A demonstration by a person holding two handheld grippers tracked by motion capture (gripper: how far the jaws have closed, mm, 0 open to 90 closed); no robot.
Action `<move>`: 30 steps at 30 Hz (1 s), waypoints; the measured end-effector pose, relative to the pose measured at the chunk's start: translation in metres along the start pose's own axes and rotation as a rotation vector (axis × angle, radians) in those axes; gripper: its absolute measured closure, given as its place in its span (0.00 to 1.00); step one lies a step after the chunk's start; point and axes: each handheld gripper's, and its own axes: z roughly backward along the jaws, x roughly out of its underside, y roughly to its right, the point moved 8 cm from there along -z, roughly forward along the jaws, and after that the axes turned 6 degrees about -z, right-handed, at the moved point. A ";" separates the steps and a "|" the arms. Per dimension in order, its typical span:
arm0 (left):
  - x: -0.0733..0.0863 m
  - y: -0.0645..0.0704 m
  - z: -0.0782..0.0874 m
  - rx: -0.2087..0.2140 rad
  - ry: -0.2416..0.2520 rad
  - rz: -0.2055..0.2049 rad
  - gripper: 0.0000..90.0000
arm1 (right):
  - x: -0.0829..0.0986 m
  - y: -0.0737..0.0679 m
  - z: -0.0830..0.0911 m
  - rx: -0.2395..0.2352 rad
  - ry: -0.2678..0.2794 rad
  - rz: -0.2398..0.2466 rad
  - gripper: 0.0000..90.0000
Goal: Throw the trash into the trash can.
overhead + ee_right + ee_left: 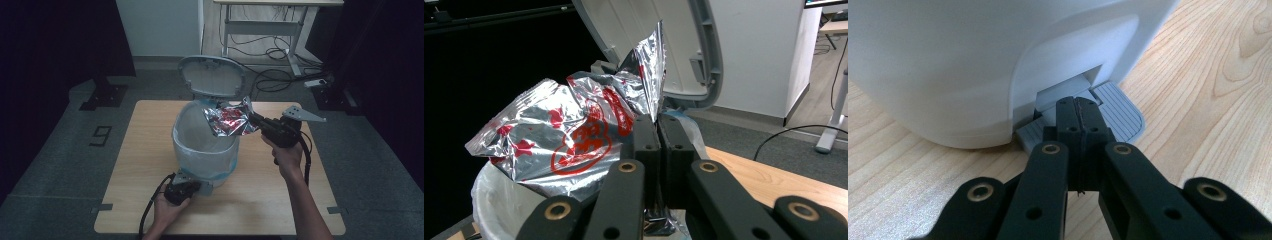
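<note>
While your left gripper (pixel 1079 107) presses its closed jaws down on the bin's grey pedal (pixel 1120 109), the lid (pixel 212 75) stands open. Your right gripper (pixel 255 119) pinches the silver foil wrapper (pixel 229 120) by one crumpled edge. Wrapper hangs out beyond the jaw tips, over the bin (pixel 205 145) mouth, above the liner. Judged light, crinkly, slick; it likely flutters rather than drops. Edge grip looks adequate; a fold holds better than a flat face. Table (pixel 145 165) bare beside the bin.

Bin (pixel 205 145) stands mid-tabletop (pixel 280 200); wrapper (pixel 229 120) above its right rim; pedal (pixel 1120 112) at its near base.
</note>
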 end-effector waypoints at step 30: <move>0.000 0.000 0.000 0.001 0.000 -0.002 1.00 | 0.001 -0.011 -0.027 -0.004 -0.027 0.011 0.97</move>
